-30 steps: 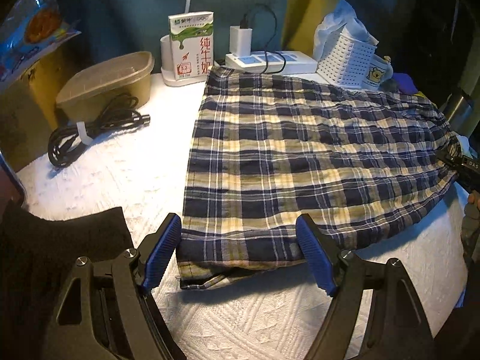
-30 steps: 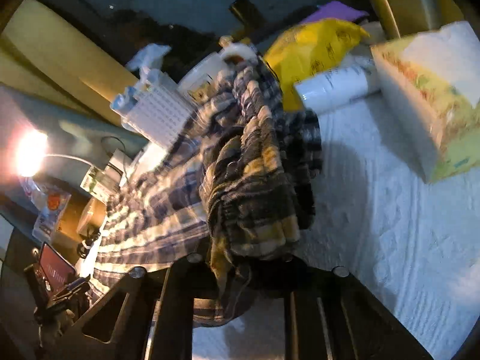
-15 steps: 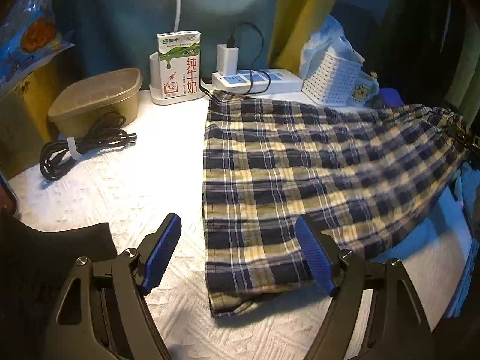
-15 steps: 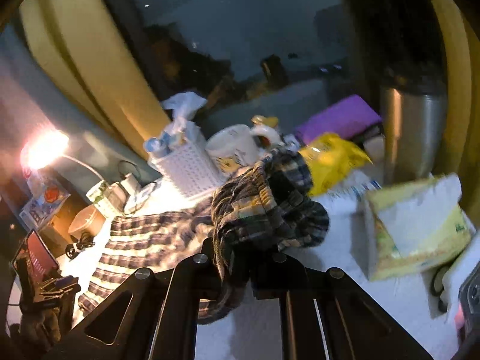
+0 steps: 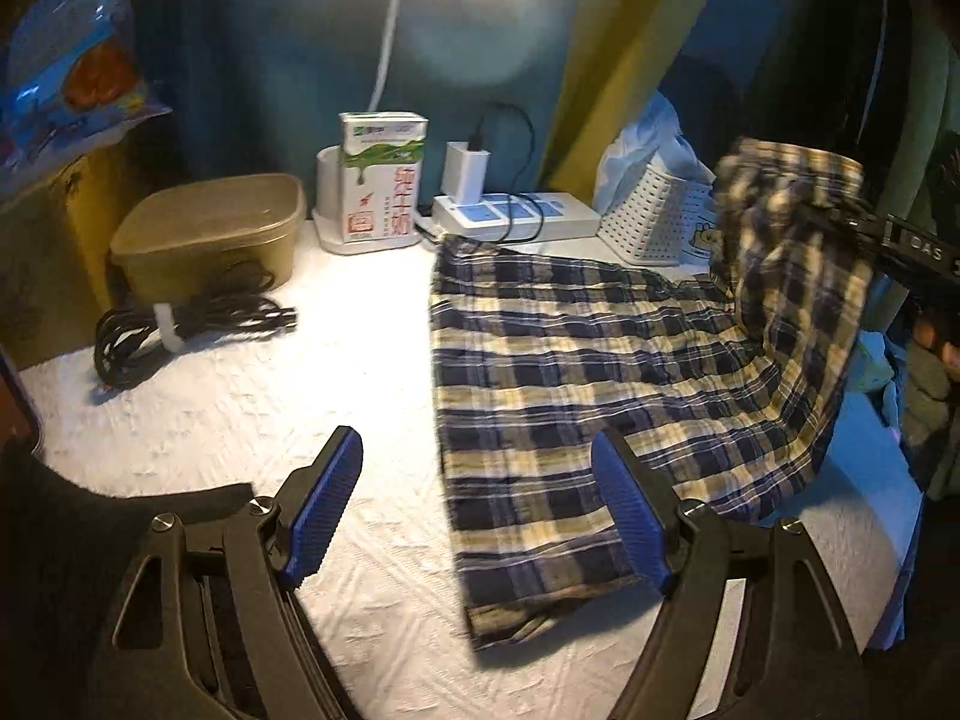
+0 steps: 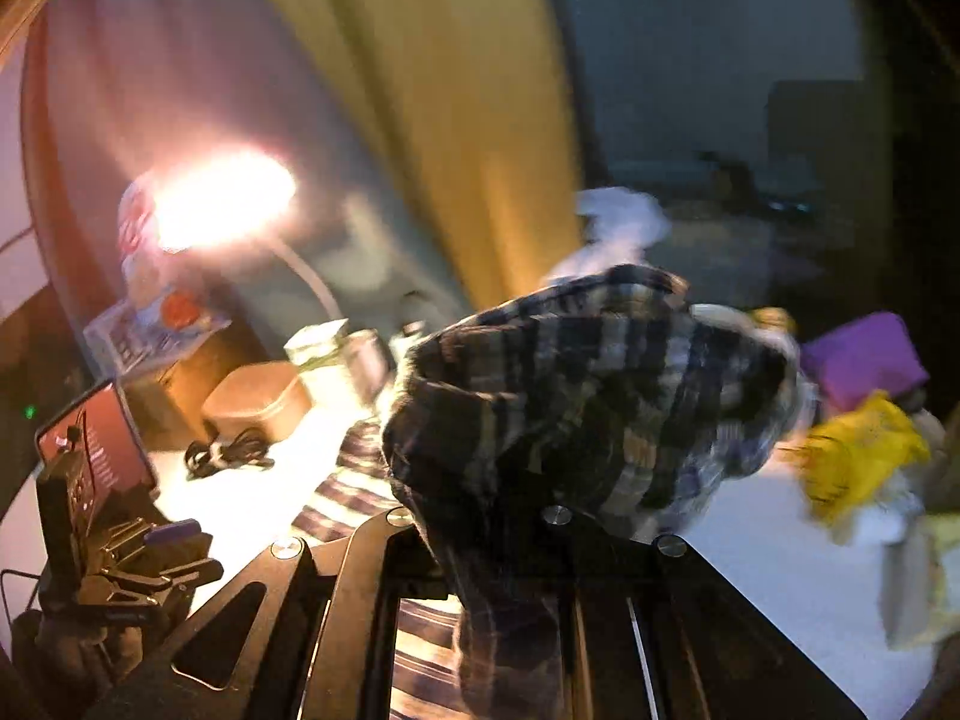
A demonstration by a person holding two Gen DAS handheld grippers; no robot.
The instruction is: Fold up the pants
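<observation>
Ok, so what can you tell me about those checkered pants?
The navy, yellow and white plaid cotton-looking pants are thin and crinkly. Most of them lie flat on the white textured tablecloth, with the near hem rumpled. The far end is lifted up and bunched, pinched in the right tongs, so it hangs over the rest. The open left tongs hover just above the near end, and its blue ribbed pads are not touching the cloth. A white plastic basket sits just behind the pants.
</observation>
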